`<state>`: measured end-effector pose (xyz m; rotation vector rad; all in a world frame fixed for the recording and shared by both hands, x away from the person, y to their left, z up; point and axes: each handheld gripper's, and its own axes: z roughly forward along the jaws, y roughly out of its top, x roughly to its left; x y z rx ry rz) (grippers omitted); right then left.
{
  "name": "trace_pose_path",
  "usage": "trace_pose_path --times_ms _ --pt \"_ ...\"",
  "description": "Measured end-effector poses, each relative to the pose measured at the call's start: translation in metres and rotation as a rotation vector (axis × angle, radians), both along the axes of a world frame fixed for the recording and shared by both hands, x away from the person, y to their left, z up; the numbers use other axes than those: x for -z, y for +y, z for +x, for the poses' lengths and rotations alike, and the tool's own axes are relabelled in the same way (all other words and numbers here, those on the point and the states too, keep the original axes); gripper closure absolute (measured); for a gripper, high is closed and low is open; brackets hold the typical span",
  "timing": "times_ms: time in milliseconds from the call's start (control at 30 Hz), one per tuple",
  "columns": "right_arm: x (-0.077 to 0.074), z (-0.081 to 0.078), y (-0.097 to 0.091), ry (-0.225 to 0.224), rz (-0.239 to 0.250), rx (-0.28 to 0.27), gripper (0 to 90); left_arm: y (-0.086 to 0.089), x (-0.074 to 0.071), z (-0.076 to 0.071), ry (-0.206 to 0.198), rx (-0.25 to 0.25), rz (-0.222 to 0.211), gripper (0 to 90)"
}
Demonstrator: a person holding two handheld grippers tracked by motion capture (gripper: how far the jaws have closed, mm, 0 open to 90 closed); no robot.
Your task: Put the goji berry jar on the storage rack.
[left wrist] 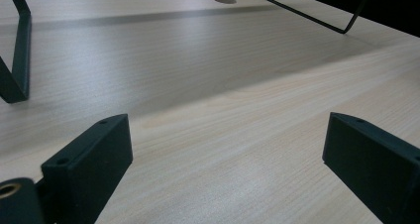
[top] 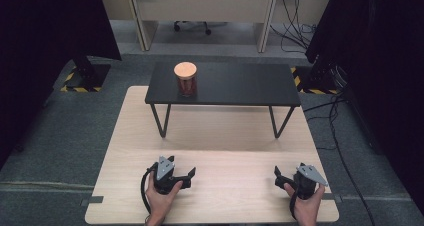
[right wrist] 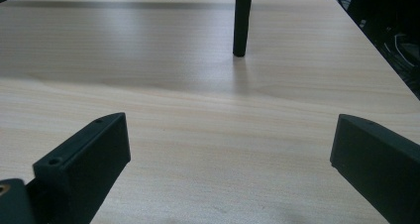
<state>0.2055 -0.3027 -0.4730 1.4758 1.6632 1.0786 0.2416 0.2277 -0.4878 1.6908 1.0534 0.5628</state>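
On the near half of the pale wooden bench (top: 215, 136), a person's two hands rest low, each holding a tool. At the left edge of that near strip sits the left tool (top: 191, 173), its black jaws pointing toward the right across the wood, a grey three-cornered plate on top and a cable looping down beside the wrist. In the left gripper view its jaws stand spread wide with only bare wood grain between them. The right tool (top: 277, 175) sits well apart from it, near the right edge of the bench, its jaws pointing inward to the left. In the right gripper view those jaws are likewise spread, with nothing between them.

Farther back, a small dark raised shelf (top: 235, 86) on thin black metal legs stands on the bench. On its left part stands a jar (top: 186, 80) with a round, light orange-tan lid and reddish-brown contents, upright and well away from both tools. One shelf leg (right wrist: 241, 21) shows as a dark post in the right gripper view, and a bent wire leg (left wrist: 317, 18) shows in the left gripper view.

Grey carpet surrounds the bench, with black curtains on both sides and cables trailing on the floor at right.
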Motion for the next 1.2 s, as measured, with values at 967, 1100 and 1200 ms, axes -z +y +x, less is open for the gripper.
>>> trace_pose_path --times_ms 967,1100,1200 --pt "0.0001 -0.0003 -0.0001 -0.001 0.002 0.004 2.0 0.0 -0.0001 0.0005 -0.001 0.006 0.002 4.3" --pt "0.0002 -0.0003 -0.0005 -0.001 0.005 0.004 2.0 -0.0004 -0.0002 0.0003 -0.002 0.006 0.004 4.3" --pt "0.0001 0.0001 -0.0011 0.001 0.008 0.002 1.9 -0.0005 0.0001 0.0 -0.005 0.007 0.005 4.3"
